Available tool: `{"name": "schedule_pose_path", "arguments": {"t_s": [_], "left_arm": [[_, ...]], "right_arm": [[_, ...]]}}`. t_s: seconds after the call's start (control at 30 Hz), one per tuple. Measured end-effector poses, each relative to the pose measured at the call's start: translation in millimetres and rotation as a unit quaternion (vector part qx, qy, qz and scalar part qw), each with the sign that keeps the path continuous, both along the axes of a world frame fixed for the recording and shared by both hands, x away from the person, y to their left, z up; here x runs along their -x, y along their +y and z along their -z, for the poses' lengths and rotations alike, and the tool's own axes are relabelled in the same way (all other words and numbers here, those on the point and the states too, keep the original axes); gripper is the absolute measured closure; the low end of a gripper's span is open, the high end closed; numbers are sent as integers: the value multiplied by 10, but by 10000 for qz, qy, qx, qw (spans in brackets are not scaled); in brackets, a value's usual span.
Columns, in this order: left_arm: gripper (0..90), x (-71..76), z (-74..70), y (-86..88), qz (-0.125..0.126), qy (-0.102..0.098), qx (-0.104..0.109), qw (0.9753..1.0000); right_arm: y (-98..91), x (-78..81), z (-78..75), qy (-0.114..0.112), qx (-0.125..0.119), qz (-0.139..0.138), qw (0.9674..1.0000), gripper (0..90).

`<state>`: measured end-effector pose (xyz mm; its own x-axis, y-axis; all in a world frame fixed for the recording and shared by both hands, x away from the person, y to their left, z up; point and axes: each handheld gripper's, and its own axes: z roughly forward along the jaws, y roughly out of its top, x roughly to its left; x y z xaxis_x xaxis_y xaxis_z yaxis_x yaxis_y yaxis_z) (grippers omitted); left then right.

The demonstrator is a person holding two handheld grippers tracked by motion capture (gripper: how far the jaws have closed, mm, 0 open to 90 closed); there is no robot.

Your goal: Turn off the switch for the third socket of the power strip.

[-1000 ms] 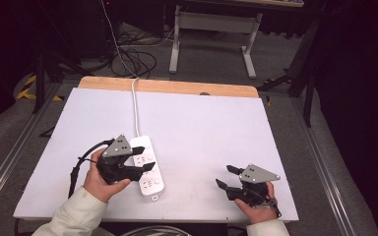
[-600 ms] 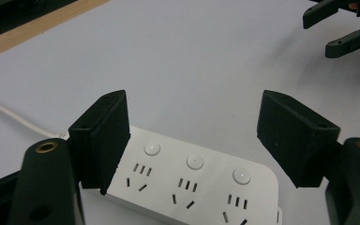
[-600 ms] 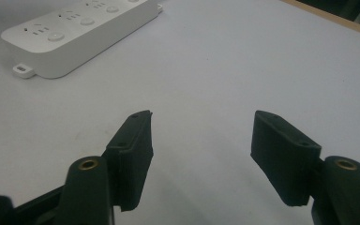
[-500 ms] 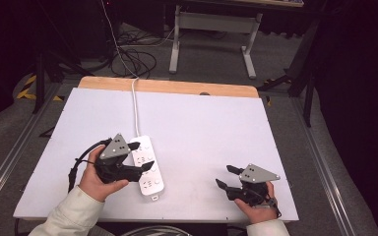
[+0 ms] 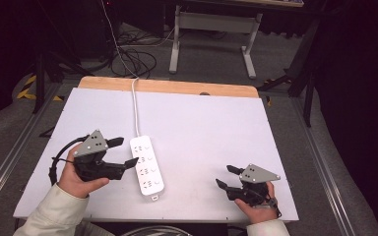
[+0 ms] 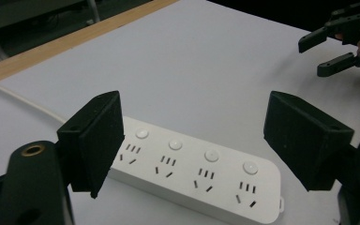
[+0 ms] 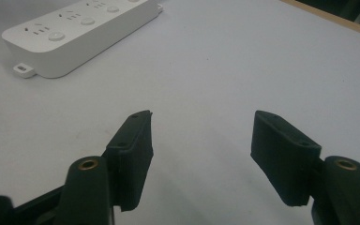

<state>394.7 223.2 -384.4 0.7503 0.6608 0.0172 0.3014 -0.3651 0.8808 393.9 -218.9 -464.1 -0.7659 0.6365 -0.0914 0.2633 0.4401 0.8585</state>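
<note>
The left tool [image 5: 122, 152] is held low at the lower left of the high view, jaws spread wide and grasping nothing, aimed at the power strip [image 5: 146, 166] just beside it. The right tool [image 5: 225, 176] is held at the lower right, jaws likewise parted and empty, well apart from the strip. The white four-outlet strip is seen lying flat on the white bench [image 5: 206, 128] left of centre, its round buttons in a row and its white cord [image 5: 135, 105] run toward the upper edge.
</note>
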Motion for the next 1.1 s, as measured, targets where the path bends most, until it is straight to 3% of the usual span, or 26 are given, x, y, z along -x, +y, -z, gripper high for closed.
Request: {"name": "schedule_pose_path", "arguments": {"t_s": [0.27, 0.4, 0.57, 0.67, 0.83, 0.97, 1.1], "left_arm": [[182, 52, 43, 210, -115, -8, 49, 9999], [167, 64, 125, 311, -161, 10, 96, 9998], [127, 97, 234, 439, -103, 159, 334, 9993], [122, 115, 294, 506, -150, 132, 325, 9993], [121, 162, 440, 615, -376, 25, 325, 9988], [121, 194, 542, 701, -456, 110, 526, 9975], [121, 230, 636, 754, -468, 85, 394, 9981]], "right_arm": [[-6, 2, -2, 6, -14, -3, 10000, 394], [-12, 2, -4, -15, -21, -10, 10000, 394], [-13, 1, -4, -21, -19, -10, 10000, 394], [-12, 1, -4, -17, -23, -12, 10000, 394], [-14, 2, -4, -19, -26, -3, 10000, 394], [-11, 3, -3, -15, -20, -13, 10000, 394], [-15, 5, -3, -15, -14, 7, 10000, 394]]}}
